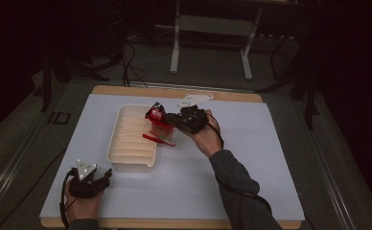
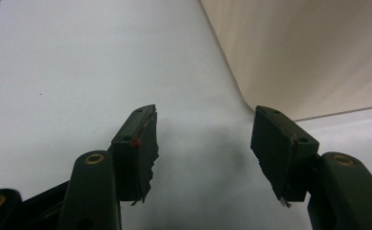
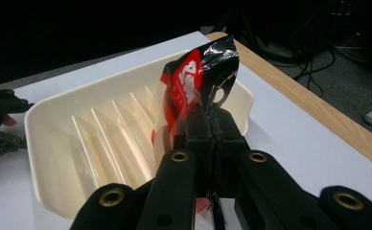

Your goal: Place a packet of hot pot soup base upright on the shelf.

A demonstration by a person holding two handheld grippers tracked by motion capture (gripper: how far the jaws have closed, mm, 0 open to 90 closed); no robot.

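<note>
A glossy red-and-black packet (image 1: pixel 156 113) (image 3: pixel 199 79) hangs upright over the right rim of a cream ridged tray (image 1: pixel 126 155) (image 3: pixel 50 143). My right gripper (image 1: pixel 168 119) (image 3: pixel 212 122) is shut on the packet's lower edge, coming in from the right. My left gripper (image 1: pixel 106 174) (image 2: pixel 203 129) rests low on the white mat near the front left, just short of the tray's near corner (image 2: pixel 318 52). Its jaws stand open with nothing between them.
A thin red piece (image 1: pixel 158 140) lies on the mat against the tray's right wall. The white mat (image 1: pixel 251 158) covers a wooden table whose far edge (image 1: pixel 232 96) shows. A metal stand (image 1: pixel 213 28) and cables are on the floor beyond.
</note>
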